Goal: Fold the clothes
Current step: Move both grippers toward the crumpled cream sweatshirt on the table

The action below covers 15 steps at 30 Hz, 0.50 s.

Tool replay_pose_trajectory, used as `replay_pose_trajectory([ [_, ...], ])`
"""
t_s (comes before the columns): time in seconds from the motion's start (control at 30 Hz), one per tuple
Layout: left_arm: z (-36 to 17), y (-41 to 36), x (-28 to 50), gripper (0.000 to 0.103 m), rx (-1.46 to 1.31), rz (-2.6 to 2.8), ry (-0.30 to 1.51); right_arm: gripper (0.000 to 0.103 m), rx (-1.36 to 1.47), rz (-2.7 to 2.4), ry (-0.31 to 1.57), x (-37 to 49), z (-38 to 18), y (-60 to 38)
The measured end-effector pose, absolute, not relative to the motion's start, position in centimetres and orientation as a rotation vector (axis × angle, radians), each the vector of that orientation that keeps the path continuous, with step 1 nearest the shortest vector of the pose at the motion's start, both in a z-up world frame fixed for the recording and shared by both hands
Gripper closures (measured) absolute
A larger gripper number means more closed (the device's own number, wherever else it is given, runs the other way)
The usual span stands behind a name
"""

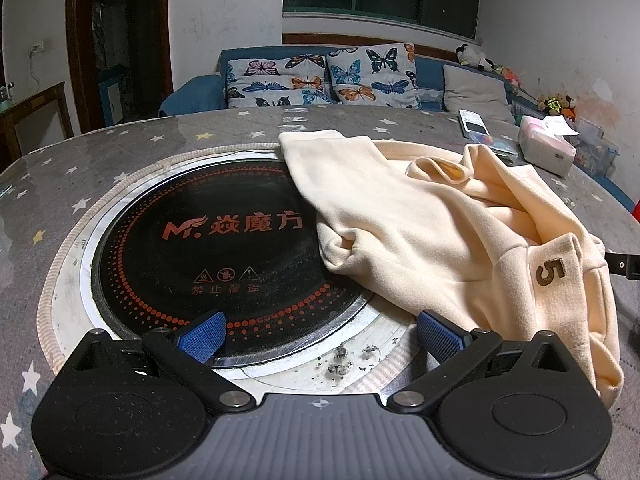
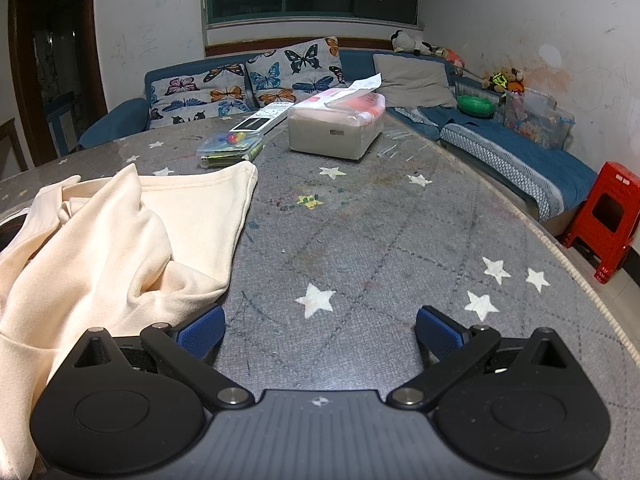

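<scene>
A cream sweatshirt [image 1: 432, 224] with a brown "5" patch lies rumpled on the round table, partly over the black heater plate [image 1: 208, 240]. My left gripper [image 1: 320, 336] stands open above the plate's near rim, with nothing between its blue pads; its right pad sits close to the sweatshirt's hem. In the right wrist view the same cream sweatshirt [image 2: 120, 240] fills the left side. My right gripper [image 2: 320, 332] is open over the bare grey star-patterned tablecloth [image 2: 380, 240]; its left pad is next to the cloth's edge, whether touching I cannot tell.
A tissue pack [image 2: 336, 124], a remote control [image 2: 264, 118] and a small clear box [image 2: 230, 146] lie at the table's far side. Ash crumbs [image 1: 344, 360] lie by the plate's rim. A blue sofa [image 2: 500, 148] with butterfly cushions and a red stool [image 2: 604, 220] stand beyond the table.
</scene>
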State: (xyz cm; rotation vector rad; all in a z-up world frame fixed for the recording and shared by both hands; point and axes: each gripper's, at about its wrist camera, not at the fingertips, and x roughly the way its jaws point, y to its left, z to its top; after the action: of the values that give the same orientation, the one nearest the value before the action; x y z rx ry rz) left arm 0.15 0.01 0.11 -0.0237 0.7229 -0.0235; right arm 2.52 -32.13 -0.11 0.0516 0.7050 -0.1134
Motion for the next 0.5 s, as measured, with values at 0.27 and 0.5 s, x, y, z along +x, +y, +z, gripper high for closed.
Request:
replay_pose_trajectory([
  [0.27, 0.4, 0.1, -0.2, 0.000, -0.042, -0.006, 0.743, 0.000, -0.013, -0.036, 0.696, 0.3, 1.1, -29.7],
  [0.5, 1.6, -0.2, -2.0, 0.000, -0.049, -0.005, 0.736, 0.000, 0.007, 0.017, 0.714, -2.0, 2.4, -28.2],
])
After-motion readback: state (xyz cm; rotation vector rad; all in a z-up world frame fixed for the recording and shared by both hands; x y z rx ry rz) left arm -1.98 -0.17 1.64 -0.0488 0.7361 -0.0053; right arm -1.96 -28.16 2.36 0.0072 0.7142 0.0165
